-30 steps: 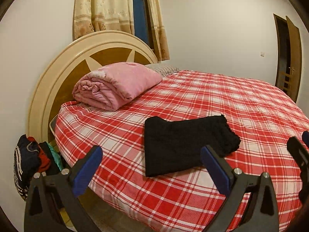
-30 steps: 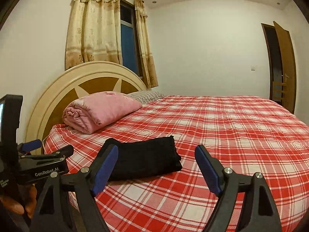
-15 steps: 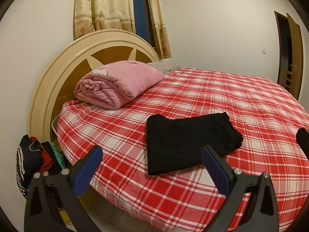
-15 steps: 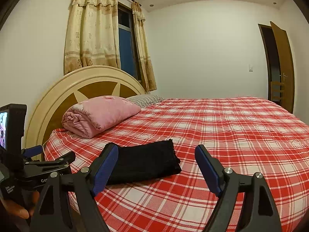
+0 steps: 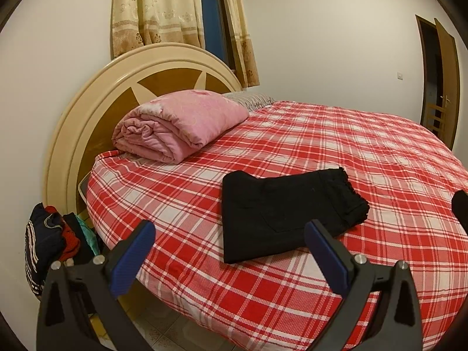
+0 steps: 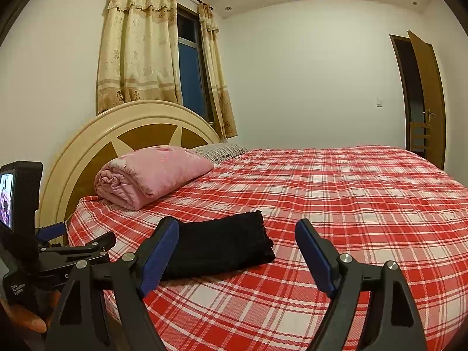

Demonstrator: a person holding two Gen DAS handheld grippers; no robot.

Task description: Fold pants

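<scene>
**Folded black pants lie near the bed's edge, both grippers empty**

While both sets of fingers stand wide apart and hold nothing, I read the black pants (image 5: 286, 213) as already folded into a flat packet, lying on the red plaid bedspread (image 5: 365, 146) close to the near edge of the bed. In the left wrist view they sit just right of centre, above the left gripper (image 5: 231, 251); in the right wrist view they show lower left of centre, partly hidden behind the left-hand finger of the right gripper (image 6: 237, 251). Neither gripper touches the cloth.

I judge the pants to be light, soft and limp. They look like a thick knit or denim-like fabric, several layers deep, with a frilled hem at the packet's right end. Such a stack will sag and slide open if lifted by one corner. The mattress beneath gives way, so pressing down hard would bury a finger in the bedspread and could pinch plaid cloth along with the pants.

If another fold is wanted, I would take hold at the two corners of the frilled right end, one gripper each, pinching all layers together. The straight left edge looks like a fold line and should stay put.

A rolled pink quilt (image 5: 178, 125) rests well apart, at the upper left by the headboard (image 5: 87, 111).
</scene>
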